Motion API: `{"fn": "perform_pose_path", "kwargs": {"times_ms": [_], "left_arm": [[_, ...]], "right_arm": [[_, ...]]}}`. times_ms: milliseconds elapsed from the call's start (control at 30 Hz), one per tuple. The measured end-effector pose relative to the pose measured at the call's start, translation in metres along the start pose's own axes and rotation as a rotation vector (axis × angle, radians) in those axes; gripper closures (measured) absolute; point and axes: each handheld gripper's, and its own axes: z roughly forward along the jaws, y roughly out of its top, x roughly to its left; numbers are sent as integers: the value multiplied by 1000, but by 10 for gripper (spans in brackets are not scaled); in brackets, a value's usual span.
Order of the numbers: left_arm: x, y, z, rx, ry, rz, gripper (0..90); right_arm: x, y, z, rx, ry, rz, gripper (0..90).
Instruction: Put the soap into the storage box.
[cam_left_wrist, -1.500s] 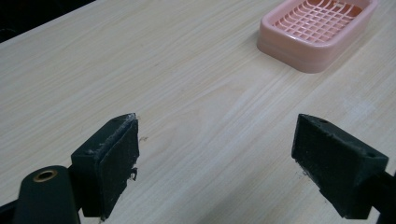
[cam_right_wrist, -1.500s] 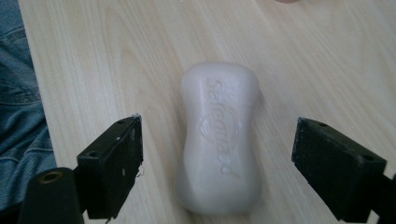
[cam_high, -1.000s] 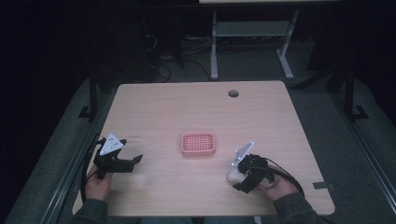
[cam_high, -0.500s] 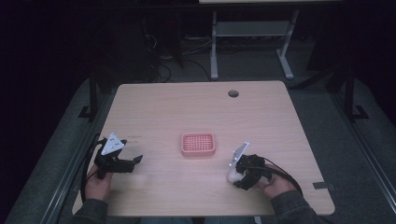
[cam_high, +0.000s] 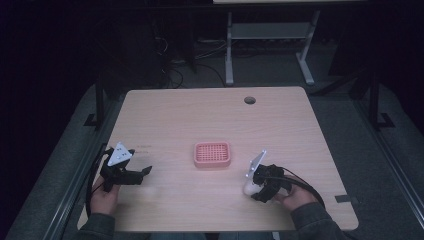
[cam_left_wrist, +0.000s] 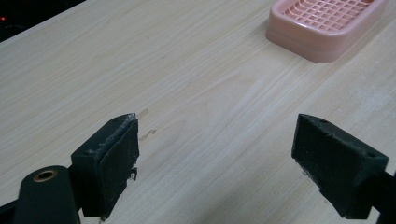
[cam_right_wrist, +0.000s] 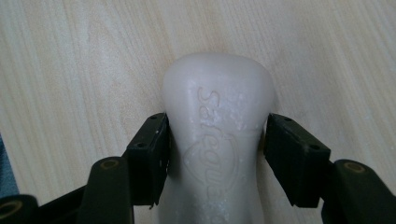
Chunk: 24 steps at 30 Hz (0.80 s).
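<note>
Down at the near left of the wooden table, the left gripper sits in the person's left hand, its grey three-cornered plate on top. Its jaws stand wide apart with nothing between them; in the left gripper view the two black pads frame bare wood grain, and a faint scuff marks the tabletop just beyond the left pad.

Toward the middle of the table lies a pink soap dish, a shallow rounded-rectangle tray with a gridded top. It looks empty. It lies well apart from both grippers, and nothing lies between it and either one.

At the near right, the right gripper is held in the person's right hand, a cable looping off behind it. Its jaws are closed on a white bar of soap. In the right gripper view the soap bar is pale, waxy and rounded at its far end, with raised lettering and an oval emblem pressed into its face; both pads press against its sides about midway along. Whether the bar touches the tabletop or is lifted off it cannot be told.

Beyond the far edge, a round cable hole shows in the tabletop, and a grey metal stand rises on the dark floor.
</note>
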Motion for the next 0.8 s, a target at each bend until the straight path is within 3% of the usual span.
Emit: {"fn": "perform_pose_path", "kwargs": {"times_ms": [300, 333, 367, 433, 533, 667, 800], "left_arm": [[0, 0, -2, -9, -13, -9, 145], [0, 0, -2, -14, -12, -10, 145], [0, 0, -2, -10, -10, -9, 145], [0, 0, -1, -6, -9, -7, 145], [0, -1, 0, 6, -10, -2, 145], [1, 0, -1, 0, -5, -2, 145], [1, -1, -1, -3, -4, -5, 145]], "right_arm": [[-3, -1, 2, 29, 20, 16, 387], [-3, -2, 1, 25, 24, 20, 428], [-3, -2, 1, 20, 35, 12, 473], [-2, -1, 0, 24, 29, 0, 476], [3, 0, -1, 36, 2, -64, 482], [4, 3, -2, 34, -34, -87, 484], [2, 9, -7, 11, -29, -93, 485]]}}
